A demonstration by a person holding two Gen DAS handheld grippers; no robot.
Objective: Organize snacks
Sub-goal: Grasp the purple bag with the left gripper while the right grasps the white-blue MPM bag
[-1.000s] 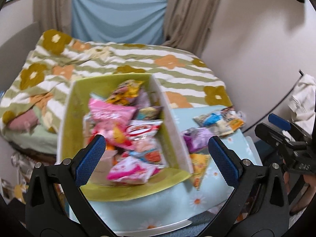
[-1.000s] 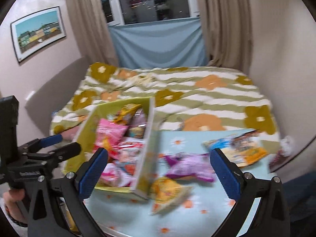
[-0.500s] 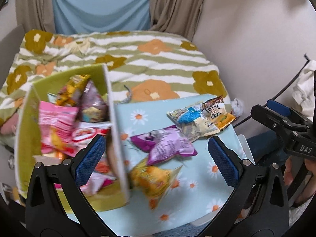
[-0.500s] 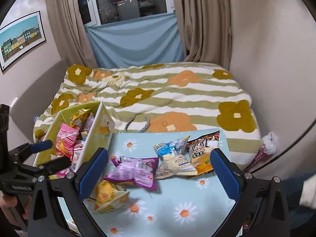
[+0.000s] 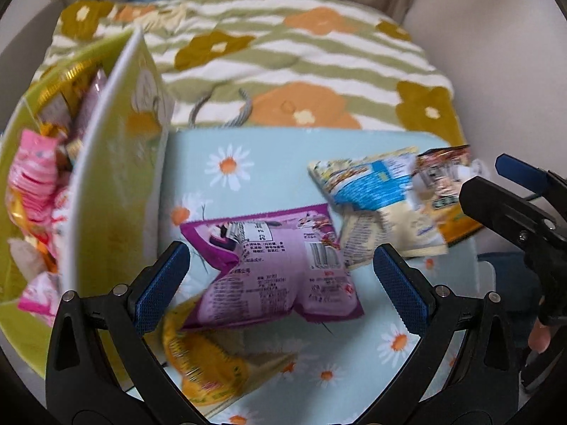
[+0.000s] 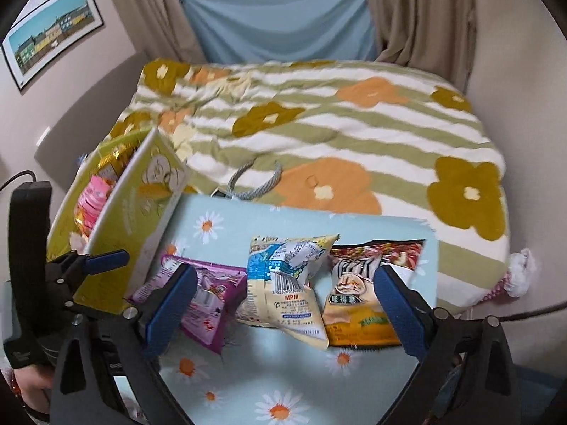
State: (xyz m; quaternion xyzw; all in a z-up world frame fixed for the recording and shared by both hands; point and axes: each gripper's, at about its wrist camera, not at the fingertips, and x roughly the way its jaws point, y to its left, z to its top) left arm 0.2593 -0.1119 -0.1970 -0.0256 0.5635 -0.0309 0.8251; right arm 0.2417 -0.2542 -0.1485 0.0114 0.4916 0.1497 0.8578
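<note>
A green box (image 5: 117, 191) (image 6: 141, 212) full of snack packets stands at the table's left. On the daisy-print table lie a purple packet (image 5: 280, 265) (image 6: 209, 301), a yellow packet (image 5: 209, 364), a blue-and-cream packet (image 5: 379, 205) (image 6: 287, 283) and an orange-and-red packet (image 5: 446, 184) (image 6: 358, 294). My left gripper (image 5: 281, 285) is open and empty, just above the purple packet. My right gripper (image 6: 285, 306) is open and empty, above the blue-and-cream packet. Each gripper shows at the edge of the other's view.
The table (image 6: 248, 382) abuts a bed with a striped floral blanket (image 6: 319, 124). A grey cord handle (image 6: 255, 184) lies on the blanket by the table's far edge. A crumpled white wrapper (image 6: 521, 272) sits at the bed's right corner.
Both grippers have swung right from the box and moved down closer to the loose packets on the table. Both stay open and empty.
</note>
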